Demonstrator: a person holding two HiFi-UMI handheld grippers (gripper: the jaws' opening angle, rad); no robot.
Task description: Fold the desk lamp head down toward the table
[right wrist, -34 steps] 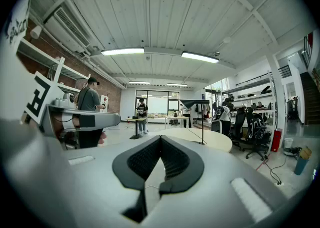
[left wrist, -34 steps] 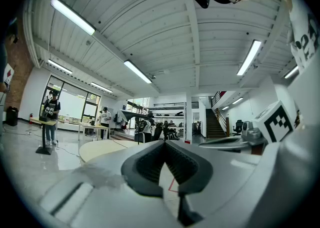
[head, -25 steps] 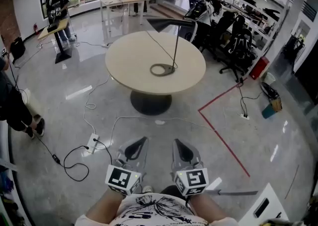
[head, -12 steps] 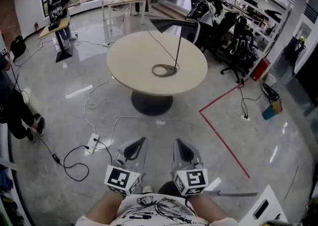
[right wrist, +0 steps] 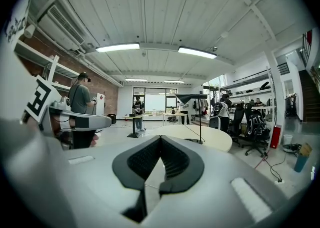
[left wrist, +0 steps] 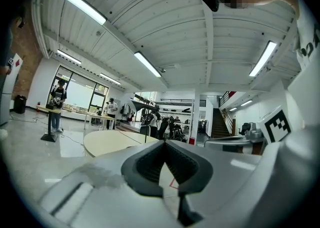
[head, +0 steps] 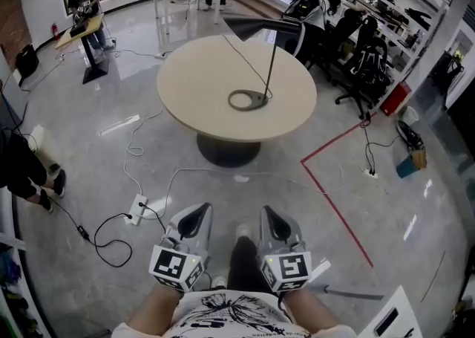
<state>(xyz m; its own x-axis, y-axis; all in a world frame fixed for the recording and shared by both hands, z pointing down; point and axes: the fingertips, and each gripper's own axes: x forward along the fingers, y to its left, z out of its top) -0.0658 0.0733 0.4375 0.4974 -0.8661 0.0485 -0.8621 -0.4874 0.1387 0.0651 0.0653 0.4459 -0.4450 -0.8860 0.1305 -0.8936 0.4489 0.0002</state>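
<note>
I'm standing well back from the round table (head: 194, 84), so nothing about the fold has begun. My left gripper (head: 196, 219) and right gripper (head: 273, 222) hang low in front of me over the floor. Each has its jaws pressed together with nothing between them. The desk lamp (head: 269, 69) stands near the middle of the tabletop. Its ring base (head: 247, 99) lies flat there and its thin stem rises from the right side of the ring. The lamp head (head: 260, 28) reaches out level to the left, above the far edge of the table. I judge the first need is to close the distance and part at least one pair of jaws. Then I would steady the stem or the ring with one gripper and take the head near its joint with the other. I would press the head down slowly, because the base looks light and could tip or slide. A thin cord (head: 241, 58) crosses the tabletop toward the far edge, and I would keep clear of it. The tabletop is pale and smooth and otherwise bare. The floor is glossy grey, with a red tape line (head: 335, 212) to my right. A power strip (head: 139, 209) with loose cables lies to my left. Office chairs (head: 364, 65) crowd the far right, and people stand at desks by the windows.
</note>
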